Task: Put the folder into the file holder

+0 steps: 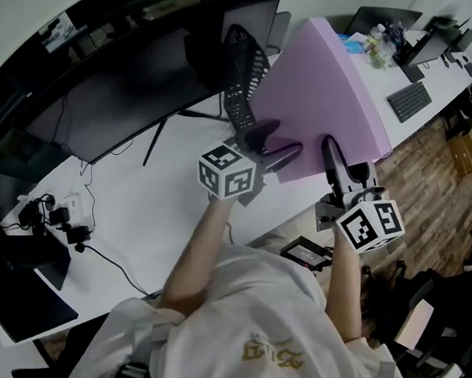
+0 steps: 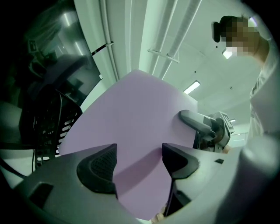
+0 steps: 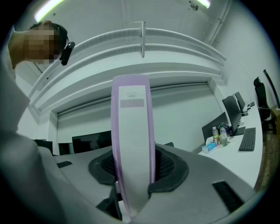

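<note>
A large purple folder [image 1: 323,92] is held up off the white desk [image 1: 149,208], tilted, with the black mesh file holder [image 1: 240,74] just behind its left edge. My right gripper [image 1: 333,157] is shut on the folder's near edge. In the right gripper view the pale spine [image 3: 131,131] is pinched between the pads of my right gripper [image 3: 133,166]. My left gripper [image 1: 277,144] is at the folder's lower left corner with its jaws apart. From the left gripper view the folder's flat face [image 2: 135,118] fills the gap of my left gripper [image 2: 139,157], the mesh holder [image 2: 52,127] at left.
A curved dark monitor [image 1: 121,86] stands at the back left of the desk. Cables and a power strip [image 1: 55,214] lie at the left, a dark flat device [image 1: 14,277] near the front left corner. A keyboard [image 1: 409,100] and bottles [image 1: 379,43] are on the far desk.
</note>
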`<control>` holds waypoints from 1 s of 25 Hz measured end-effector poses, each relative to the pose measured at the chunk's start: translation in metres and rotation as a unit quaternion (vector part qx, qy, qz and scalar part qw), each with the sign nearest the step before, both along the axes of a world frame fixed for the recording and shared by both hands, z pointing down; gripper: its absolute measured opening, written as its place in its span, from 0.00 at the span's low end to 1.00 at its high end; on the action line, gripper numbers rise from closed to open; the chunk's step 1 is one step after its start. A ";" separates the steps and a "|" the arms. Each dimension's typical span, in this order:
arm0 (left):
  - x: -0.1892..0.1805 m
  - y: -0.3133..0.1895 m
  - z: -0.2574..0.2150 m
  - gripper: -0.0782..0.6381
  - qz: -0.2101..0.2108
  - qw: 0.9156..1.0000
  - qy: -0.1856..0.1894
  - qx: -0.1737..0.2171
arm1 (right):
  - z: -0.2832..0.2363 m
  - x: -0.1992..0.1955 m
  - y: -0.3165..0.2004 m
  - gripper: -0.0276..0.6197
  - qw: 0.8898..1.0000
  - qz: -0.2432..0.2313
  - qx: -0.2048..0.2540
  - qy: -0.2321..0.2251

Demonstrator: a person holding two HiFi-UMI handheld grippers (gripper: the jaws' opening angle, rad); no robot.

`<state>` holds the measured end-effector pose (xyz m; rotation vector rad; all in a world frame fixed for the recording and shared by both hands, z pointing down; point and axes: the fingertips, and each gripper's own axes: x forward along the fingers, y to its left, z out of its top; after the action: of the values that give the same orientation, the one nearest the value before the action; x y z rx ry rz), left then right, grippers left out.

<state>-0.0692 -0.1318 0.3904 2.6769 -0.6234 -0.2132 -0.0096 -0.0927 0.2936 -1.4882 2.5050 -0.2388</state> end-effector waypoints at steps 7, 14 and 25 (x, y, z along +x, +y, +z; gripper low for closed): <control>-0.006 -0.014 -0.001 0.57 -0.013 1.000 0.017 -0.008 | -0.001 -0.004 -0.014 0.31 1.000 -0.006 0.006 0.000; -0.016 -0.029 0.005 0.57 -0.032 0.999 0.030 -0.020 | 0.005 -0.011 -0.030 0.31 1.000 -0.015 0.006 -0.010; -0.030 -0.050 0.014 0.56 -0.056 0.996 0.051 -0.044 | 0.014 -0.021 -0.052 0.31 1.000 -0.022 0.011 -0.019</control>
<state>-0.0996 -0.1820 0.4040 2.5306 -0.7345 -0.3438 -0.0308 -0.1444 0.3077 -1.4082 2.5040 -0.2443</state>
